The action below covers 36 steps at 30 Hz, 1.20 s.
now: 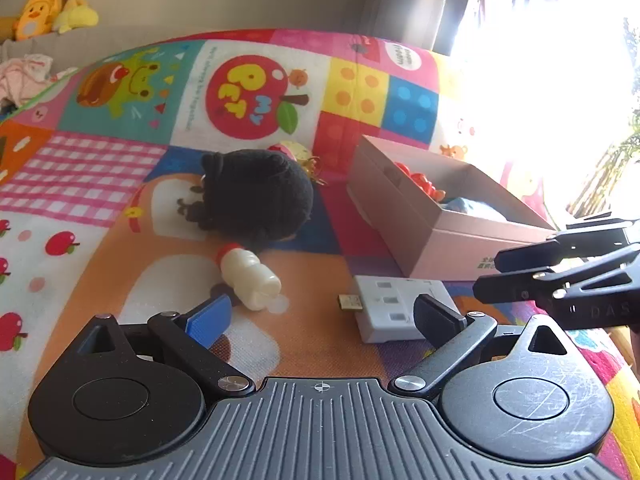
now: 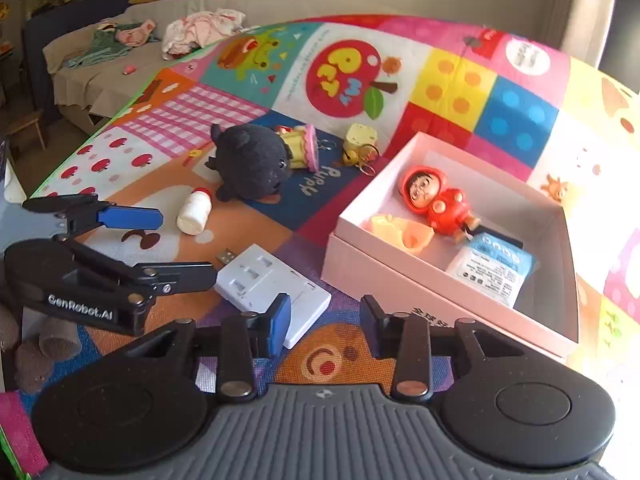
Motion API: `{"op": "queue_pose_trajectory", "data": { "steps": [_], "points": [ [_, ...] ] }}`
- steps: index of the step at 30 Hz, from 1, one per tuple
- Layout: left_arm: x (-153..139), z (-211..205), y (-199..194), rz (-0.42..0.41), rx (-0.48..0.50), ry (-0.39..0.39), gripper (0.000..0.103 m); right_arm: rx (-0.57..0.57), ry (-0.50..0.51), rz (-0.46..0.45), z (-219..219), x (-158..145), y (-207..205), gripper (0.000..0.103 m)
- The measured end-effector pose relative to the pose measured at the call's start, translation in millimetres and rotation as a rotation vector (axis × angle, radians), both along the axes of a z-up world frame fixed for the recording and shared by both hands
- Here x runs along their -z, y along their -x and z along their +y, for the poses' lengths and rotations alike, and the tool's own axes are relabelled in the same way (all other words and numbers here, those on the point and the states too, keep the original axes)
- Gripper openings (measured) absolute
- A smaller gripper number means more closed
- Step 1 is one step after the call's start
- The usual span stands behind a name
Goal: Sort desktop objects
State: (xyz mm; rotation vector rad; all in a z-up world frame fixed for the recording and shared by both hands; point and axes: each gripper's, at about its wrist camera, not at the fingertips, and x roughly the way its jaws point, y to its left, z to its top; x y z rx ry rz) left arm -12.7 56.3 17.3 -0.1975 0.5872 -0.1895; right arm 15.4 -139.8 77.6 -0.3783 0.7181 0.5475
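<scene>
Risk sits mostly with the white USB hub [image 2: 272, 284], which lies flat on the colourful play mat [image 2: 520, 120] just beside the pink box [image 2: 400, 276]: a thin slab with little edge for a pad to catch, so, as I judge it, a shallow approach could skate it under the box wall or pinch only a corner and drop it. The right gripper [image 2: 326, 320] hangs over the mat between hub and box, jaws parted a little with nothing between them; its blue pad overlaps the hub's near corner in the picture, though contact cannot be told. The left gripper [image 1: 324, 316] stands spread wide and empty, with the small white bottle [image 1: 250, 278] lying on its side just ahead, round enough to roll off if nudged. Behind the bottle lies the black plush [image 1: 258, 194]. Only the right wrist view looks into the box, showing the red-hooded figure [image 2: 436, 204], a pale orange piece [image 2: 400, 232] and a blue-and-white packet [image 2: 492, 270], plus the keychain toys [image 2: 360, 144] beyond the plush. The left wrist view shows mainly the box's outer wall and glare from the window.
</scene>
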Motion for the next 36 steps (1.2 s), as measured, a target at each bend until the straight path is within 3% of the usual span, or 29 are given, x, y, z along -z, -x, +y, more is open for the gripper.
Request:
{"op": "queue_pose_trajectory", "data": {
  "steps": [2, 5, 11, 15, 22, 26, 30, 36],
  "points": [
    [-0.4, 3.5, 1.6, 0.018, -0.023, 0.001, 0.101, -0.057, 0.054, -0.072, 9.7, 7.6, 9.4, 0.044],
    [-2.8, 10.5, 9.0, 0.027, -0.054, -0.021, 0.101, -0.136, 0.103, -0.132, 20.6, 18.4, 17.3, 0.059],
    [-11.3, 21.0, 17.7, 0.027, -0.088, -0.035, 0.101, -0.15, 0.022, -0.056, 27.1, 30.3, -5.1, 0.082],
    [-13.1, 18.5, 16.8, 0.032, -0.082, -0.039, 0.101, -0.129, -0.038, 0.027, 27.4, 38.6, -20.7, 0.083],
    [-9.9, 12.9, 10.7, 0.053, -0.078, -0.057, 0.101, -0.11, -0.07, 0.055, 9.8, 41.8, -9.3, 0.057],
    [-6.5, 11.8, 5.2, 0.07, -0.087, -0.062, 0.101, -0.092, -0.05, 0.045, -14.7, 38.7, 10.8, 0.051],
    [-3.1, 10.7, -3.6, 0.087, -0.103, -0.065, 0.1, 0.003, -0.034, 0.015, -52.0, 39.4, 24.1, 0.051],
    [-1.2, 6.2, -24.7, 0.081, -0.152, -0.09, 0.1, 0.254, -0.113, 0.006, -103.3, 39.8, 31.5, 0.072]
  ]
}}
